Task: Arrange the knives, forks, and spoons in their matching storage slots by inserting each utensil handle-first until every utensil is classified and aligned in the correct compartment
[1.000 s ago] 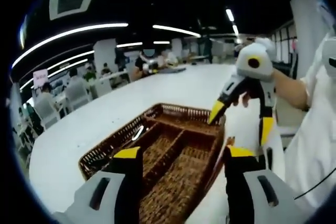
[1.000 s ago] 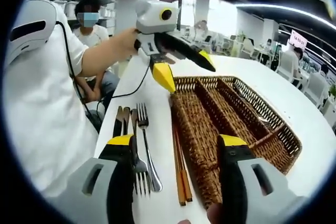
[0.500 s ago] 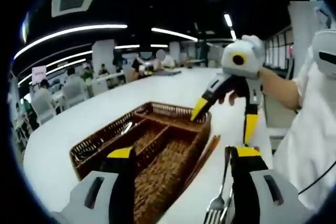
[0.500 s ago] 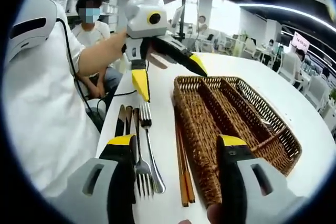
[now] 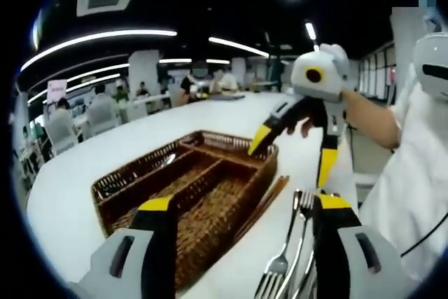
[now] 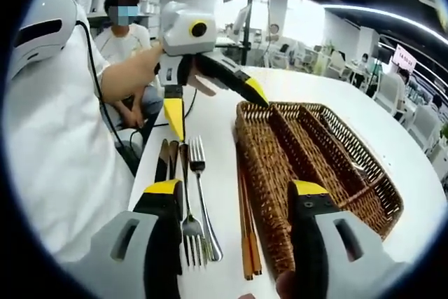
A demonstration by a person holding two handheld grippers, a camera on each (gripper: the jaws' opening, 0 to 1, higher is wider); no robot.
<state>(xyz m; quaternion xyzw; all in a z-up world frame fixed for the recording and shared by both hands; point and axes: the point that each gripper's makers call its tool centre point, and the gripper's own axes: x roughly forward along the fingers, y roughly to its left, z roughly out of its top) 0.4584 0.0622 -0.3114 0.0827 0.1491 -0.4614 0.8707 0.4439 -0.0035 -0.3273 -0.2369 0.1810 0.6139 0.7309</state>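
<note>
A brown wicker basket (image 5: 224, 222) (image 6: 262, 180) with long compartments lies on a white table (image 5: 91, 159). One shiny utensil (image 5: 166, 161) rests in its far compartment. Forks (image 5: 283, 260) (image 6: 197, 204), knives (image 6: 164, 162) and brown chopsticks (image 6: 245, 232) lie on the table beside the basket. My left gripper (image 5: 245, 204) (image 6: 214, 105) is open and hovers above the far ends of the knives and forks, one jaw reaching over the basket's corner. My right gripper (image 6: 235, 188) (image 5: 292, 153) is open too, held over the forks' near ends, with nothing between its jaws.
The person holding the grippers wears a white shirt (image 6: 56, 145) and stands at the table's edge by the cutlery. A black cable (image 6: 112, 124) hangs there. Another person (image 6: 126, 29) sits behind. Several seated people (image 5: 105, 106) and tables fill the background.
My left gripper has swung away from above the basket's corner to above the knives and forks. The forks have come into the left gripper view at the lower right.
</note>
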